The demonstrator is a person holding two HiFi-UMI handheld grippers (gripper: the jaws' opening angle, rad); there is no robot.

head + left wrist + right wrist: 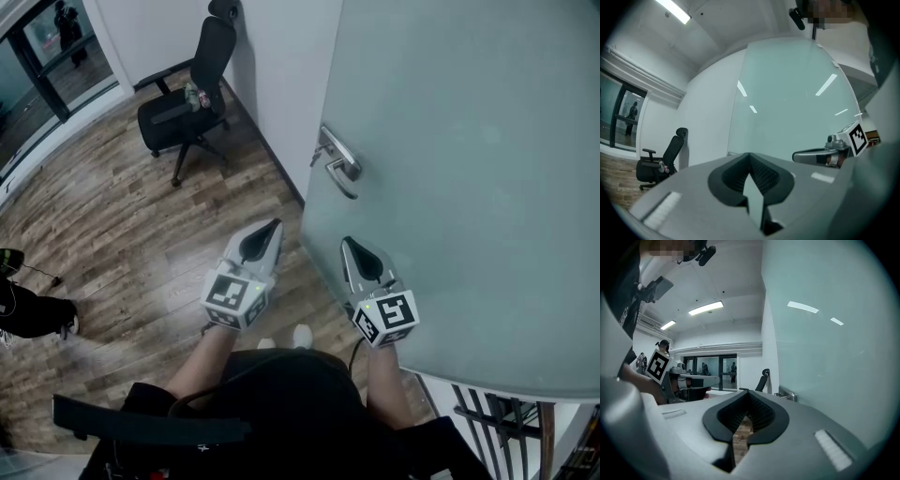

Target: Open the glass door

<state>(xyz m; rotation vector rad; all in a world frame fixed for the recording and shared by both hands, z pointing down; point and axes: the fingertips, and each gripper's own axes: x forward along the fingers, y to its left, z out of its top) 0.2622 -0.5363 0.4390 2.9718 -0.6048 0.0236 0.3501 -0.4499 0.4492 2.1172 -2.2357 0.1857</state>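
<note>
The frosted glass door (pixel 469 141) fills the right of the head view, and its edge with the metal lever handle (pixel 337 161) faces me. Both grippers hang below the handle and touch nothing. My left gripper (pixel 274 225) is shut and empty, to the left of the door's edge over the floor. My right gripper (pixel 347 242) is also shut and empty, right beside the door's edge. In the right gripper view the handle (pixel 787 393) shows just beyond the shut tips (pixel 749 392). The left gripper view looks over shut tips (pixel 750 155) at the glass (pixel 787 103).
A black office chair (pixel 187 103) stands against the white wall (pixel 281 75) behind the door's edge. Wood floor (pixel 141 234) spreads to the left. A person's dark-clad leg (pixel 28 314) is at the far left. Dark-framed windows (pixel 47 56) line the back left.
</note>
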